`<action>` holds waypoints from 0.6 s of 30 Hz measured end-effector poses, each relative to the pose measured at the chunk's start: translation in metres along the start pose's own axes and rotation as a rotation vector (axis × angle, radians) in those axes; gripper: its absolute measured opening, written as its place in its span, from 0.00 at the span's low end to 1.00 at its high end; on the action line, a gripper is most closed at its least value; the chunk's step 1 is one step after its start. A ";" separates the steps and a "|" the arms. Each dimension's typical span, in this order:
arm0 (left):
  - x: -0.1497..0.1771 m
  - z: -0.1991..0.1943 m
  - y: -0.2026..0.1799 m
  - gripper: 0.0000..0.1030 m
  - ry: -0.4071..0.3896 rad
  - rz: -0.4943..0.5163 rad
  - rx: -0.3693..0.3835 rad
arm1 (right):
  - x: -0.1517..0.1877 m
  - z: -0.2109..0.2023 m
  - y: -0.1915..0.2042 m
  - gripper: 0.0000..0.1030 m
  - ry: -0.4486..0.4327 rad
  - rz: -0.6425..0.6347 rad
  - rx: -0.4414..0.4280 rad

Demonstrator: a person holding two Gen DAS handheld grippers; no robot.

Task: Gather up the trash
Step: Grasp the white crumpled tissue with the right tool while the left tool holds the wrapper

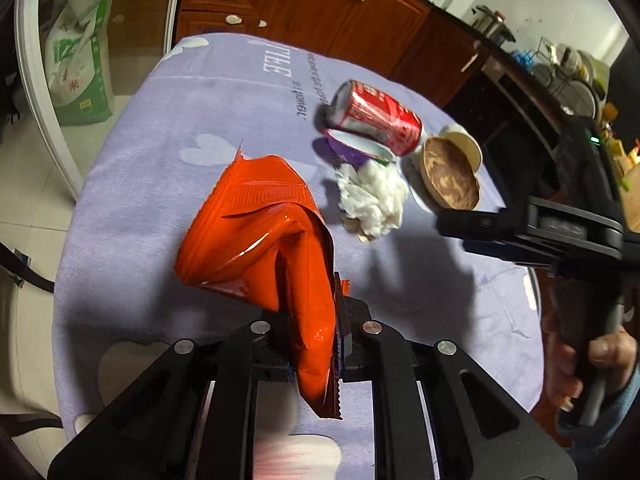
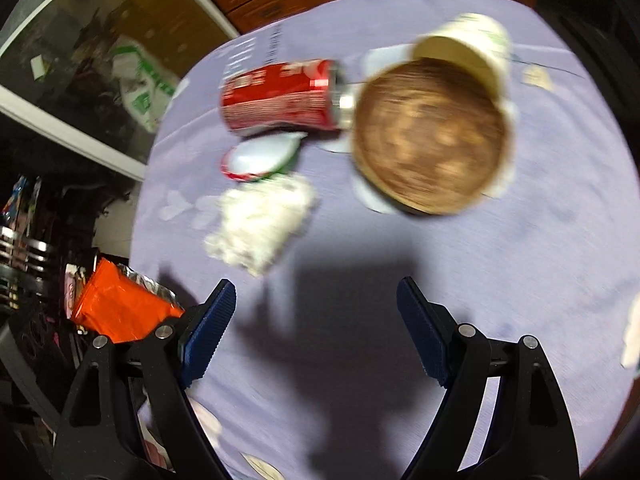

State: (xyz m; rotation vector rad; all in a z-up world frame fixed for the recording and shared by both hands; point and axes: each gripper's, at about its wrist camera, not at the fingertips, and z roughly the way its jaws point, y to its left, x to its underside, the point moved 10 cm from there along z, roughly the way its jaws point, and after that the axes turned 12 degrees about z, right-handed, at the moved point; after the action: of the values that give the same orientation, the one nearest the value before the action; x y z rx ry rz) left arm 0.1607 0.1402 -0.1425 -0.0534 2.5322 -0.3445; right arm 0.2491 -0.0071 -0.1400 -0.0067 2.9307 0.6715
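An orange snack bag (image 1: pixel 276 240), crumpled, is pinched in the left gripper (image 1: pixel 316 344) above the lilac tablecloth (image 1: pixel 160 152), while the right gripper (image 2: pixel 316 332) hangs spread wide near a white tissue wad (image 2: pixel 260 224), red can (image 2: pixel 280 96) and wooden bowl (image 2: pixel 432 136).

Orange wrapper (image 1: pixel 260 240) claw-pinched; red can (image 1: pixel 378 118) sideways, crumpled tissue (image 1: pixel 374 196) nearby.
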 end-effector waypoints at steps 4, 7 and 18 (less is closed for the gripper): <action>0.000 -0.001 0.010 0.13 0.001 -0.011 0.009 | -0.010 0.020 0.020 0.77 0.009 -0.016 -0.019; -0.001 0.001 0.014 0.13 0.006 -0.019 0.018 | -0.016 0.031 0.025 0.75 0.013 -0.024 -0.019; -0.006 0.009 0.000 0.13 0.024 -0.004 0.033 | -0.014 0.022 0.031 0.24 -0.009 -0.099 -0.018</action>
State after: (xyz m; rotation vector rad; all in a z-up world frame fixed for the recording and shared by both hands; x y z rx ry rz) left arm 0.1706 0.1390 -0.1466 -0.0415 2.5493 -0.3905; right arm 0.2645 0.0302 -0.1444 -0.1497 2.8926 0.6813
